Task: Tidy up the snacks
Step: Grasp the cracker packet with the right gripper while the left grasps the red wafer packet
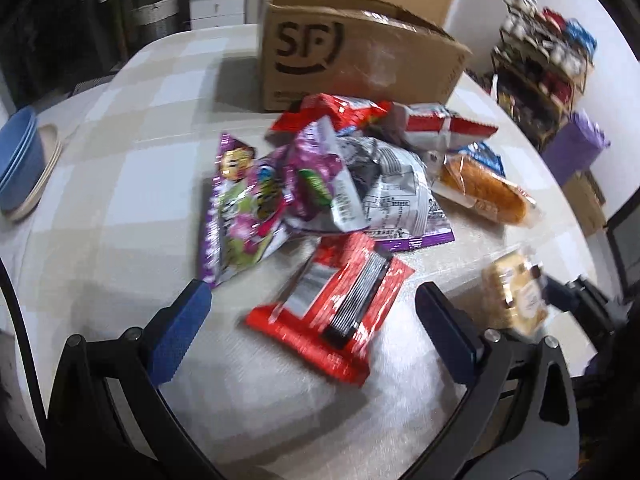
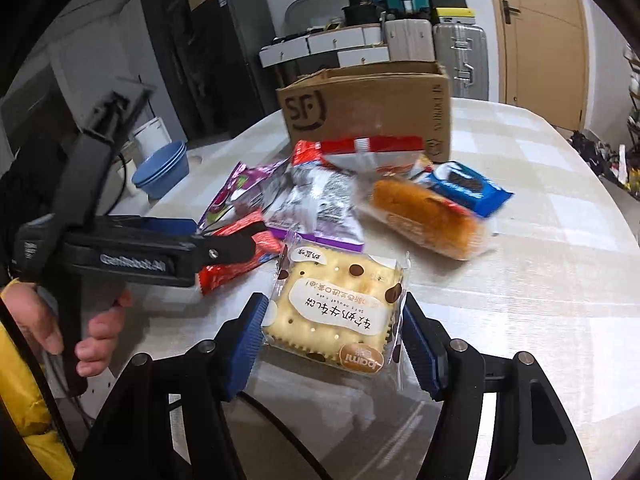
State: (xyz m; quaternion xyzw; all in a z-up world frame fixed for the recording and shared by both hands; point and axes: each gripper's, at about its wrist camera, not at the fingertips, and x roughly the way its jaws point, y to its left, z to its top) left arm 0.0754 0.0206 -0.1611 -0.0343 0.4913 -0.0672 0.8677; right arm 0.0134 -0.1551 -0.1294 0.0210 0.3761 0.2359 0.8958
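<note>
Between the blue pads of my right gripper sits a square cracker packet, clear-wrapped with brown dots and a "bami" badge; both pads press its sides, so this gripper is clamped on it, at 6 o'clock in the right wrist view. From the left wrist view the same packet shows blurred at 4 o'clock, near the counter's edge.

My left gripper is spread wide, holding nothing, its pads either side of a red wrapper that lies flat on the counter at 6 o'clock. In the right wrist view that gripper reaches in from 9 o'clock, its tip over the red wrapper, with my left hand on its handle at 8 o'clock.

Beyond, at the centre of the left view, the snack pile is heaped up: purple and silver bags overlapping, a red-and-white bag behind them at 1 o'clock. An orange bread roll in clear wrap lies at 3 o'clock of the pile, with a blue packet just behind it.

An open cardboard box marked "SF" stands at 12 o'clock, touching the pile's far edge. Stacked blue bowls rest at 9 o'clock by the counter's rim.
</note>
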